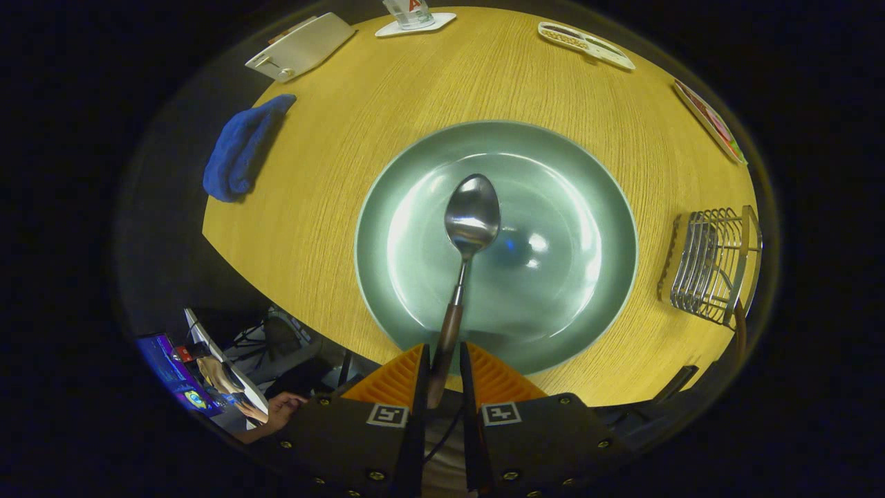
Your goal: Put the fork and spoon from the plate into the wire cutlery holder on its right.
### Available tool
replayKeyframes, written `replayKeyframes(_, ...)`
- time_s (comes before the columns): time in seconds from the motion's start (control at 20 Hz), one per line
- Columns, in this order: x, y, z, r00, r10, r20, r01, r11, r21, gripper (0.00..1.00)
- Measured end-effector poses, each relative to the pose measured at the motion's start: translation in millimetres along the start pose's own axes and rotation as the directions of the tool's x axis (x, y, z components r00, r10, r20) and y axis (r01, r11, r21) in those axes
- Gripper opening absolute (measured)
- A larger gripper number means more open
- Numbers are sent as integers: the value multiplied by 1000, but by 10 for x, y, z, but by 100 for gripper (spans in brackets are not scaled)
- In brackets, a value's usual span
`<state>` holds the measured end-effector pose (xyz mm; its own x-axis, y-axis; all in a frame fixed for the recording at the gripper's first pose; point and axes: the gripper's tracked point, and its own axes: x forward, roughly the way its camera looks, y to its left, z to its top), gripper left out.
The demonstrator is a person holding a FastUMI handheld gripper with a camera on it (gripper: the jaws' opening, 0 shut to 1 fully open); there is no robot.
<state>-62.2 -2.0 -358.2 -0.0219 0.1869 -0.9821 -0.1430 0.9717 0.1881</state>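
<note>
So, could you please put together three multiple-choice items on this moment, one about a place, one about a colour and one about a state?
1. Where does the wire cutlery holder stand?
A. On the table to the right of the plate
B. On the plate
C. Beside the cloth

2. What colour is the folded cloth on the table?
A. Red
B. Blue
C. White

3. What is the state of the gripper?
A. Jaws wide open over the bare table
B. Jaws shut on the cloth
C. Jaws shut on the spoon handle, bowl held out over the plate

Answers:
1. A: the holder sits on the wood past the plate's right rim.
2. B: the cloth left of the plate is blue.
3. C: the handle runs between both fingers, which press on it.
</note>
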Motion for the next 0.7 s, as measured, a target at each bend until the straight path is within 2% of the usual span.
replayKeyframes(0.05,-39,-76,-41,1000,-23,-17,23,1000,-10,17)
replayKeyframes(0.25,-3,-272,-75,996,-69,-53,66,996,-57,17)
replayKeyframes(0.4,8,-403,-142,990,-127,-58,117,981,-152,17)
replayKeyframes(0.55,-55,-394,-74,991,-130,-44,122,980,-156,17)
replayKeyframes(0.6,191,-436,-47,992,-124,-34,118,983,-139,17)
replayKeyframes(0.65,54,-449,3,990,-121,-67,110,983,-148,6)
replayKeyframes(0.7,46,-463,86,991,-115,-71,103,982,-158,6)
